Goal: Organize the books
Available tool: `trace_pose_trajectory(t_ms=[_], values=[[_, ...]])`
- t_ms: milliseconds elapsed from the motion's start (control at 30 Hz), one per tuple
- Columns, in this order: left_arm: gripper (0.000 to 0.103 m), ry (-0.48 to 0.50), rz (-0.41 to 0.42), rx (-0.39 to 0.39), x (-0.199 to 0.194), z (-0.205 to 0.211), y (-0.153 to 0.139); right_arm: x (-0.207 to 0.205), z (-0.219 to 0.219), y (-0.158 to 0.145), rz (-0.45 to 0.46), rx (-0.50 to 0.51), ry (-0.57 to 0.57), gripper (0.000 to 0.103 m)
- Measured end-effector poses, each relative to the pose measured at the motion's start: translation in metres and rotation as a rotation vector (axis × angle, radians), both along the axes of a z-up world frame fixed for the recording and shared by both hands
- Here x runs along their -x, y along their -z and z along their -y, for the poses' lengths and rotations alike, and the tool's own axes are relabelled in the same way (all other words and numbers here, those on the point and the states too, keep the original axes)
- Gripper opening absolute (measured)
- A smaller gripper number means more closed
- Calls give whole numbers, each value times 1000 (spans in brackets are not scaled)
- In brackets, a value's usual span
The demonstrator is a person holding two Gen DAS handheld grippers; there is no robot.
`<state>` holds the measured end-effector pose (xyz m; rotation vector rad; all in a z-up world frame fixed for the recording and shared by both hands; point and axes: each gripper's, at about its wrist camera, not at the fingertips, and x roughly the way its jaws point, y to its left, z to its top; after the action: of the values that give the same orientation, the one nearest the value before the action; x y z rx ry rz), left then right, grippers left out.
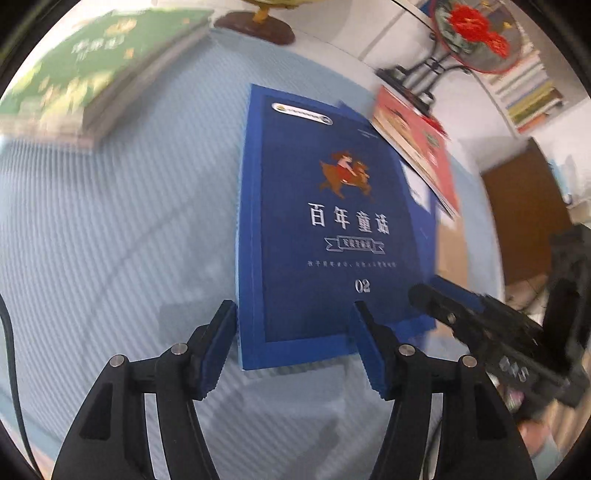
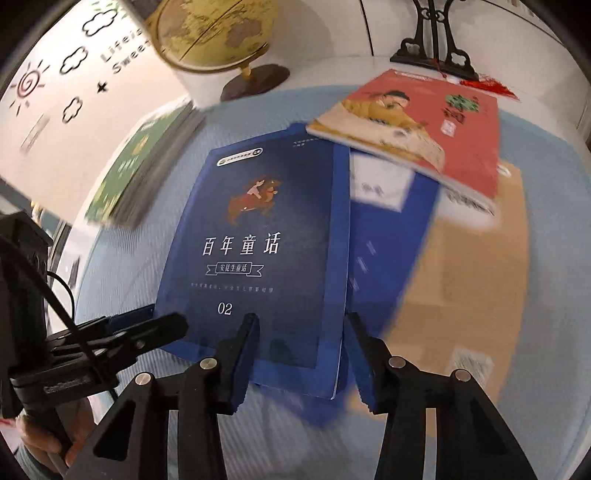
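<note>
A dark blue book (image 1: 332, 229) marked "02" lies flat on the pale blue striped cloth (image 1: 129, 221). My left gripper (image 1: 294, 314) is open, its fingers either side of the book's near left corner, one at the left edge and one over the cover. My right gripper (image 2: 303, 325) is open over the same blue book (image 2: 258, 240) at its near right corner. A second blue book (image 2: 388, 240) lies under it to the right. A red book (image 2: 424, 129) rests tilted across their far ends. Each gripper shows in the other's view, the right gripper (image 1: 443, 306) and the left gripper (image 2: 147, 332).
A stack topped by a green book (image 1: 110, 66) lies at the far left. A globe (image 2: 218, 33) and a dark ornament stand (image 2: 436, 48) sit at the back. A cardboard box (image 2: 461, 277) lies under the books at right. A hand (image 2: 37, 439) holds the left gripper's handle.
</note>
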<state>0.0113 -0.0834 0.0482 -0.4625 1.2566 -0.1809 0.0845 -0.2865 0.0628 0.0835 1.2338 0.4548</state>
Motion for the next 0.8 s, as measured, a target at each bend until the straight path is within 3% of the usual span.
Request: trace_pose_trajectory(t_ms=[100, 200, 267, 467, 800], values=[[59, 27, -12, 44, 34, 23, 5, 30, 27, 5, -44, 9, -43, 48], [59, 47, -3, -3, 64, 47, 4, 63, 50, 16, -105, -9, -68, 48], [59, 49, 5, -54, 75, 59, 2, 78, 58, 16, -89, -23, -71, 48], [58, 76, -6, -141, 76, 77, -1, 87, 53, 15, -82, 56, -98, 48], [55, 71, 21, -124, 92, 69, -2, 103, 27, 12, -21, 192, -70, 48]])
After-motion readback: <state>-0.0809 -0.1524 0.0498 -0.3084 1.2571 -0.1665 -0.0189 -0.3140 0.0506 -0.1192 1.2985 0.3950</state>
